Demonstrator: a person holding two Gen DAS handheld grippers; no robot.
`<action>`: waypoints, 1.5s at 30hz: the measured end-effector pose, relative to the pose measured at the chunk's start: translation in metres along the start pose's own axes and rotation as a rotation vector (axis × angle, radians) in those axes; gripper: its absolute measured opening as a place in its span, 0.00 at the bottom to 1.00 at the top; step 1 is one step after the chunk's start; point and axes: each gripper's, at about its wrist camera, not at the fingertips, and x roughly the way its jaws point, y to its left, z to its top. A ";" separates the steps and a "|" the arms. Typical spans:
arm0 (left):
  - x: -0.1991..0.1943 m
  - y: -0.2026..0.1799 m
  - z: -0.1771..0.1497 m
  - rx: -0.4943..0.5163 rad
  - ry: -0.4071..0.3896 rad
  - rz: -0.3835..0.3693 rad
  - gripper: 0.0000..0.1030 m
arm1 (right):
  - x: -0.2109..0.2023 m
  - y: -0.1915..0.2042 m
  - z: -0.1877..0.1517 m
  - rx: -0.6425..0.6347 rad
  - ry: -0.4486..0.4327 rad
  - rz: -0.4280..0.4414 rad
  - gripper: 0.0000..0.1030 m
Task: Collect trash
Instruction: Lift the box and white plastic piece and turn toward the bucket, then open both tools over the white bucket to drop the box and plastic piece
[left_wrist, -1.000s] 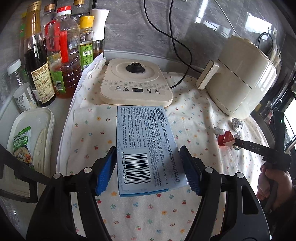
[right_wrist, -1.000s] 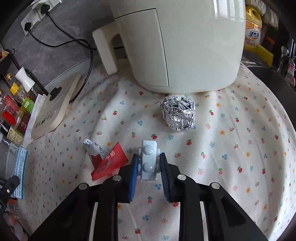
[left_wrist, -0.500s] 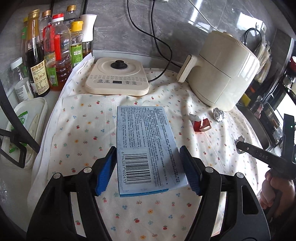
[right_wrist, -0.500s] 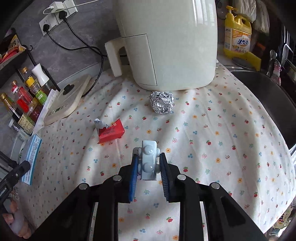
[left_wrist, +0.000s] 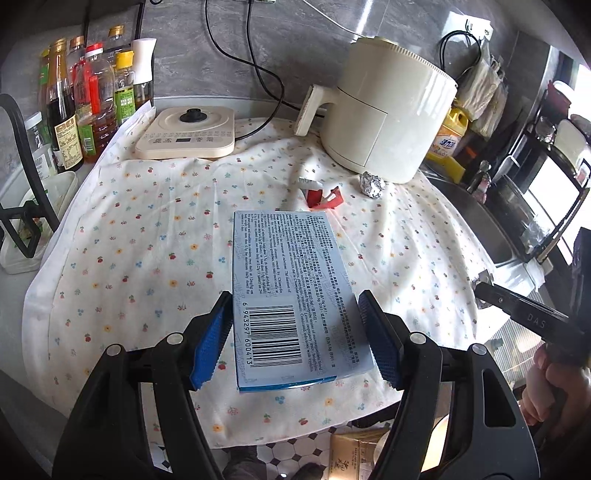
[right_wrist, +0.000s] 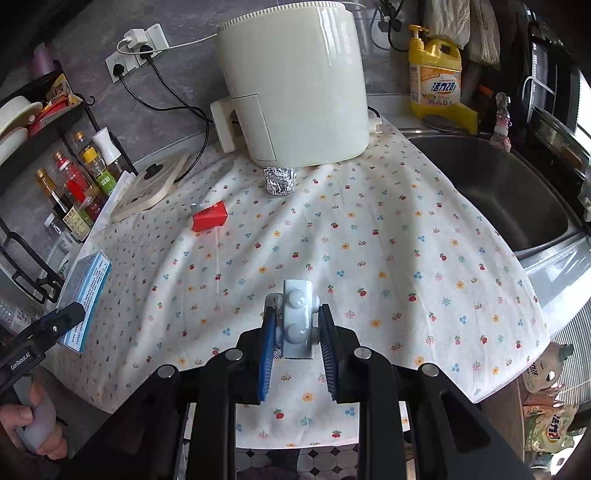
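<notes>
A light blue printed box (left_wrist: 291, 273) with a barcode hangs above the flowered cloth (left_wrist: 147, 229), and my left gripper (left_wrist: 294, 300) is shut on its two long sides. From the right wrist view the same box (right_wrist: 86, 295) shows at the far left. My right gripper (right_wrist: 296, 314) is shut on a pale blister strip (right_wrist: 298, 295), held over the cloth's front part. A red wrapper (right_wrist: 208, 216) and a crumpled foil ball (right_wrist: 279, 180) lie on the cloth further back, the foil right against the air fryer.
A cream air fryer (right_wrist: 295, 88) stands at the back, a flat induction plate (left_wrist: 186, 131) left of it, and sauce bottles (left_wrist: 85, 107) in the far left corner. A steel sink (right_wrist: 495, 188) lies to the right. Tiled floor (right_wrist: 314, 458) shows below the counter's front edge.
Both grippers have drawn back from the counter toward its front edge, each keeping its hold. The appliances and the remaining trash now look smaller and farther away.
</notes>
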 end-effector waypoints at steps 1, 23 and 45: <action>-0.002 -0.006 -0.004 0.004 -0.001 -0.009 0.67 | -0.005 -0.005 -0.005 0.007 -0.002 0.001 0.22; 0.018 -0.202 -0.099 0.284 0.134 -0.253 0.67 | -0.121 -0.166 -0.137 0.240 -0.028 -0.145 0.23; 0.032 -0.339 -0.219 0.598 0.370 -0.490 0.67 | -0.207 -0.273 -0.300 0.608 -0.040 -0.325 0.48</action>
